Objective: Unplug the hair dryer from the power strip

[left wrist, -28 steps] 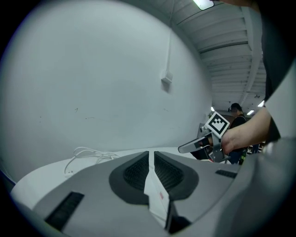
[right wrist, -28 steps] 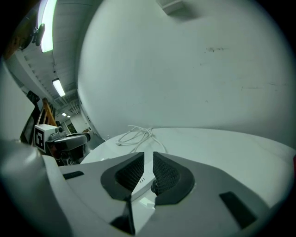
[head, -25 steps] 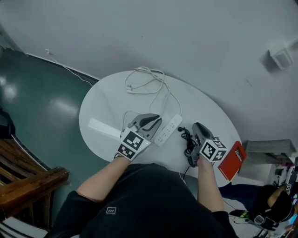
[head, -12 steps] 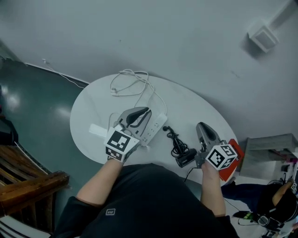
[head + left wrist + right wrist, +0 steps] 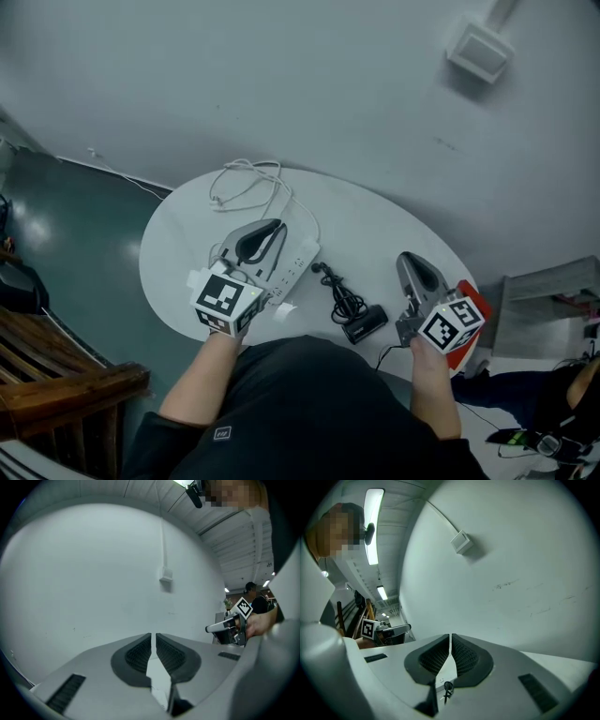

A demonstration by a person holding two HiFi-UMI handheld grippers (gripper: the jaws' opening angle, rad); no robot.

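Note:
A white power strip [image 5: 298,263] lies on the round white table [image 5: 375,225], partly hidden under my left gripper [image 5: 277,226]. Its white cable [image 5: 246,181] loops toward the table's far edge. A black plug [image 5: 365,325] with a bundled black cord [image 5: 343,298] lies on the table to the right of the strip, apart from it. My right gripper [image 5: 404,256] hangs to the right of the plug, above the table's edge. In the left gripper view the left gripper [image 5: 153,637] shows only a thin slit and holds nothing. The right gripper [image 5: 450,640] has its pads together and is empty. No hair dryer body is in view.
A red box [image 5: 482,307] sits at the table's right edge, behind the right marker cube. A small white scrap [image 5: 283,308] lies near the front edge. A wooden chair [image 5: 66,380] stands at the lower left. A white box [image 5: 480,49] hangs on the wall.
Both grippers have lifted off the table. The right one drew off to the right, leaving the black plug and cord lying uncovered. The left one stays over the power strip.

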